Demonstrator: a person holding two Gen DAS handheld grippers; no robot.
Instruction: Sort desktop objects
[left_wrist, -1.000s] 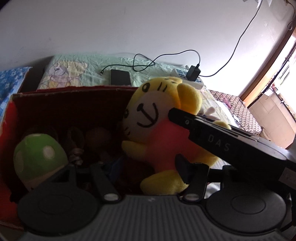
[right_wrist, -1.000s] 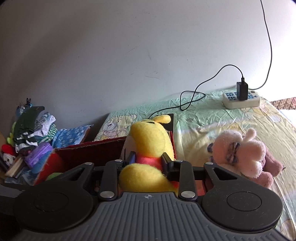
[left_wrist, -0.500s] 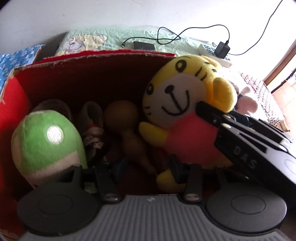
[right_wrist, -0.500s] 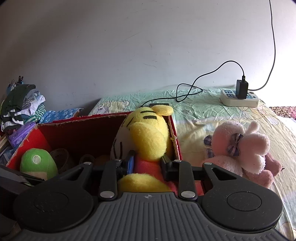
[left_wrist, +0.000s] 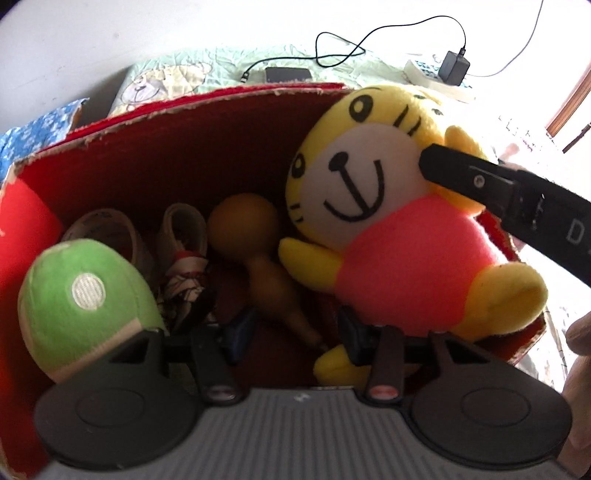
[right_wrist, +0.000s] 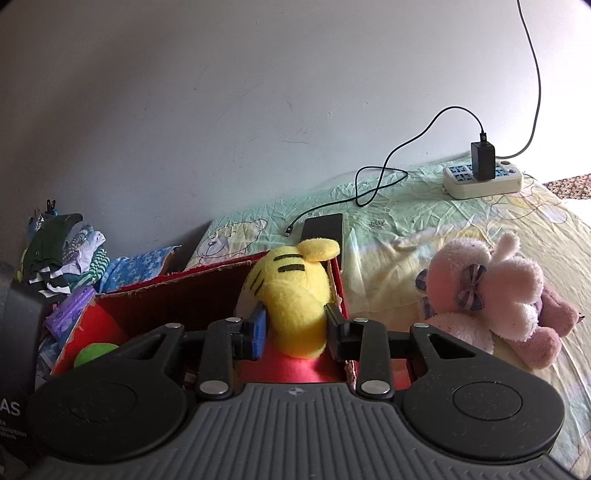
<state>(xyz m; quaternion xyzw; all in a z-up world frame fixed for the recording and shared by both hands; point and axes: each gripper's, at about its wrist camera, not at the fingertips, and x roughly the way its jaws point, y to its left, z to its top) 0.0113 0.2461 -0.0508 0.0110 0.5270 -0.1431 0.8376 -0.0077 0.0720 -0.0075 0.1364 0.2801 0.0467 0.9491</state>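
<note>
A yellow tiger plush (left_wrist: 369, 221) in a pink shirt sits upright in the right end of the red cardboard box (left_wrist: 207, 147). My right gripper (right_wrist: 295, 326) is shut on the tiger plush (right_wrist: 291, 295) at its ear and head, and in the left wrist view one of its black fingers (left_wrist: 480, 181) presses the cheek. My left gripper (left_wrist: 293, 334) hangs open over the box, with only the tip of a brown wooden gourd (left_wrist: 243, 225) below its gap. A green mushroom plush (left_wrist: 85, 302) lies at the box's left end.
Two tape-like rolls (left_wrist: 184, 229) lie in the box behind the gourd. A pink plush (right_wrist: 491, 291) rests on the bedsheet right of the box (right_wrist: 177, 291). Behind are a phone (right_wrist: 323, 227), a cable and a power strip (right_wrist: 484, 181). Folded clothes (right_wrist: 62, 254) are piled at left.
The tiger plush has come down into the box's right end with my right gripper still on it. My left gripper has moved closer and tilted down over the box.
</note>
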